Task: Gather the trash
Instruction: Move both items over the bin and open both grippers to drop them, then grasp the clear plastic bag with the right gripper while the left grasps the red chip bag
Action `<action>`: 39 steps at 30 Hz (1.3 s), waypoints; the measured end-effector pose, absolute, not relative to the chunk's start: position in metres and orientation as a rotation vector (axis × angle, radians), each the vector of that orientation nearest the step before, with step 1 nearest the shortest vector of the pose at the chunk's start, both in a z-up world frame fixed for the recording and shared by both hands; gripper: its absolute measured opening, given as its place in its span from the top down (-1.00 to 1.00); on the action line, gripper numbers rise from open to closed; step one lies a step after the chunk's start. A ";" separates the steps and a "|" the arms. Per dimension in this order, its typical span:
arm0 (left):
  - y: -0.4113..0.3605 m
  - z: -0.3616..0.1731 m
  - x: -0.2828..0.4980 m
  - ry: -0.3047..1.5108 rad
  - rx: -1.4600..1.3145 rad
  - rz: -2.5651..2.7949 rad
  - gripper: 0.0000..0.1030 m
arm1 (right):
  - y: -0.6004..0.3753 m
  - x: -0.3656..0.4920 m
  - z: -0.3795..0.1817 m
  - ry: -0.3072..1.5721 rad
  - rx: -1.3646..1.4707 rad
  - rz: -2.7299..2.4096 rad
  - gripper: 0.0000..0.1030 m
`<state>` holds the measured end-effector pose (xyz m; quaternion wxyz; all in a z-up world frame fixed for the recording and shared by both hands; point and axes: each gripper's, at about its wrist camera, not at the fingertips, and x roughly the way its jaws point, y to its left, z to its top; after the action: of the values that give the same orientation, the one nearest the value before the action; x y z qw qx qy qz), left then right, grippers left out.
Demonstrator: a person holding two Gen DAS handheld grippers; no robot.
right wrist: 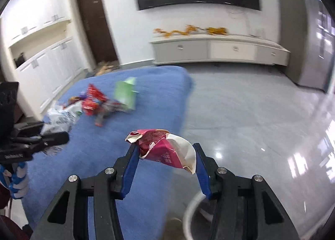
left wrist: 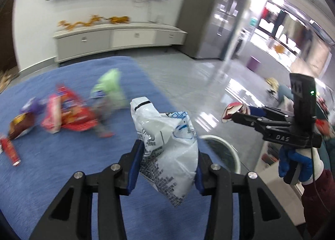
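Note:
My left gripper (left wrist: 167, 156) is shut on a crumpled white plastic bag with blue print (left wrist: 167, 145) and holds it above the blue carpet's (left wrist: 62, 177) right edge. It also shows in the right wrist view (right wrist: 60, 137) with the bag (right wrist: 60, 118). My right gripper (right wrist: 165, 154) is shut on a torn pink-and-white wrapper (right wrist: 165, 147); it shows in the left wrist view (left wrist: 232, 114) out over the floor. A white bin (left wrist: 226, 152) stands below, its rim also in the right wrist view (right wrist: 188, 210).
Several wrappers lie on the carpet: a green packet (left wrist: 111, 87), a red packet (left wrist: 75, 114), a pink one (left wrist: 52, 114), a brown one (left wrist: 21, 124). A white cabinet (left wrist: 117, 36) lines the far wall. Glossy grey floor (right wrist: 251, 114) lies right.

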<state>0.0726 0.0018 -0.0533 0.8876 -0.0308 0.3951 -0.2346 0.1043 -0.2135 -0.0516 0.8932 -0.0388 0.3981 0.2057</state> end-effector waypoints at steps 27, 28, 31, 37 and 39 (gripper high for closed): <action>-0.166 -0.063 0.116 0.904 0.025 -0.741 -0.37 | -0.370 0.084 -0.128 1.020 0.103 0.049 -0.29; -0.165 -0.063 0.113 0.901 0.024 -0.729 -0.37 | -0.368 0.084 -0.126 1.016 0.101 0.052 -0.29; -0.143 -0.061 0.113 0.889 0.010 -0.692 -0.37 | -0.362 0.084 -0.122 1.004 0.089 0.067 -0.29; -0.091 -0.052 0.114 0.850 -0.026 -0.598 -0.37 | -0.336 0.091 -0.111 0.982 0.059 0.115 -0.29; -0.068 -0.051 0.115 0.841 -0.044 -0.555 -0.37 | -0.326 0.094 -0.106 0.975 0.044 0.134 -0.29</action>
<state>0.1146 -0.0680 -0.0506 0.8755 -0.0210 0.4027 -0.2661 0.0940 -0.3265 -0.1065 0.8811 0.0213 0.4681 0.0642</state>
